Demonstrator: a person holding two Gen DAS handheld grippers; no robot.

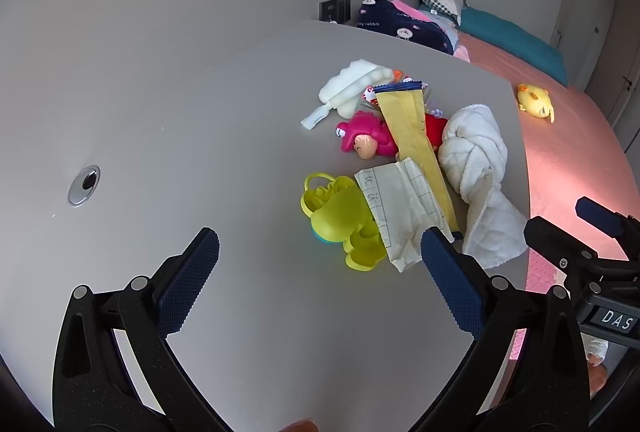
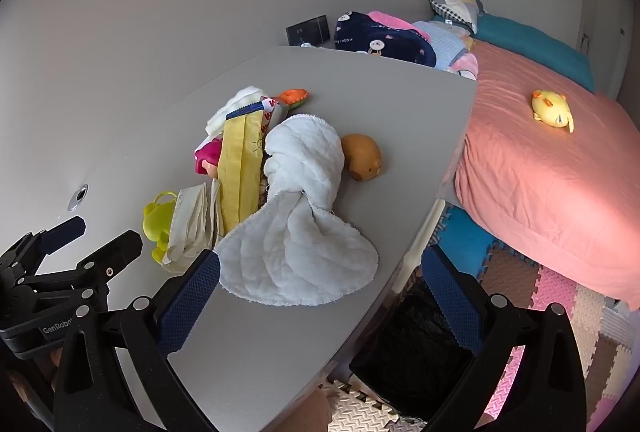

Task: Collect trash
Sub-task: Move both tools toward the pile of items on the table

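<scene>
Trash sits mid-frame on the grey table (image 1: 160,112): a crumpled sheet of gridded paper (image 1: 400,208) and a long yellow wrapper (image 1: 412,136), its axis running up-frame, among plastic toys and a quilted white cloth (image 1: 476,160). The left gripper (image 1: 320,252) is nearer, the paper just beside its right finger. Both it and the right gripper (image 2: 320,272) gape wide, holding nothing.

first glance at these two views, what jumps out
A jumbled pile in the middle of the grey table: a long yellow wrapper lying across a pink doll, a lime-green toy under a crumpled paper, and a knotted white towel beside them. Behind it, the pink bed with a yellow plush on top, and a black bin on the floor by the table's edge.
</scene>
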